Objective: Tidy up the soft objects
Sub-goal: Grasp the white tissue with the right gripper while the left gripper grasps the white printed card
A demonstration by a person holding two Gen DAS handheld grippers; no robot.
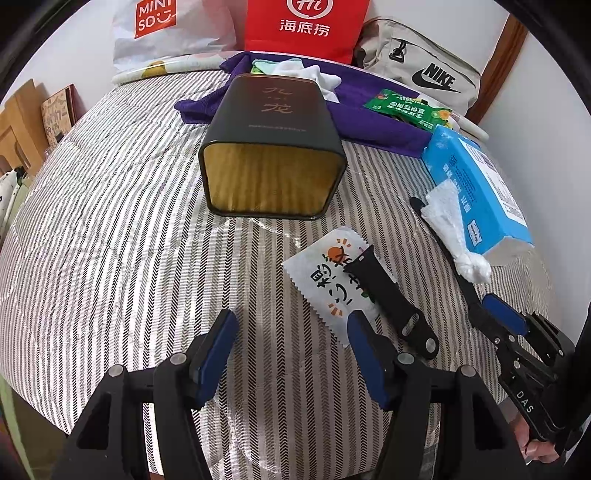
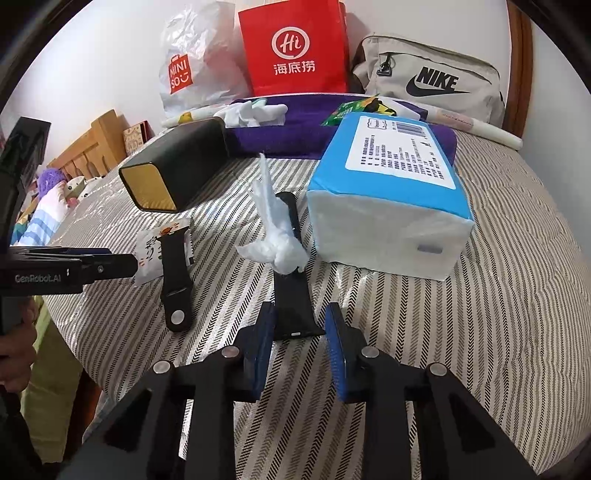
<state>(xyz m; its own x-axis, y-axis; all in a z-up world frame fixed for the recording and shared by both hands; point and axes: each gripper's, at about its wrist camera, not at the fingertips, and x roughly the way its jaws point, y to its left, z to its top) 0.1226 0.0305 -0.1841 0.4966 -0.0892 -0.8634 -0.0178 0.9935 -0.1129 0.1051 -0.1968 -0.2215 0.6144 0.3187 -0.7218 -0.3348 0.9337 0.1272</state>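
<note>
We read "MINISO" on the white plastic bag (image 2: 192, 70), "Hi" on the red paper bag (image 2: 295, 48), "NIKE" on the beige bag (image 2: 432, 83), "DAS" on the right hand-held gripper (image 1: 491, 291), and "GenRobot.AI" on the left hand-held gripper (image 2: 122, 264).

The red paper bag (image 1: 306, 27) is cut off by the top edge in the left wrist view, and so is the white plastic bag (image 1: 166, 33) beside it. The purple towel (image 1: 369, 122) lies partly hidden behind the dark tin (image 1: 271, 147), whose far end is out of sight. A crumpled tissue (image 2: 280, 243) covers the middle of the long black strap (image 2: 293, 295), so its full length cannot be traced. The shorter strap (image 1: 388, 295) hides part of the print on the white sachet (image 1: 325, 280). The label on the blue tissue pack (image 2: 399, 155) is too small to read. Only a little of a hand (image 2: 14, 354) shows at the left edge of the right wrist view.
</note>
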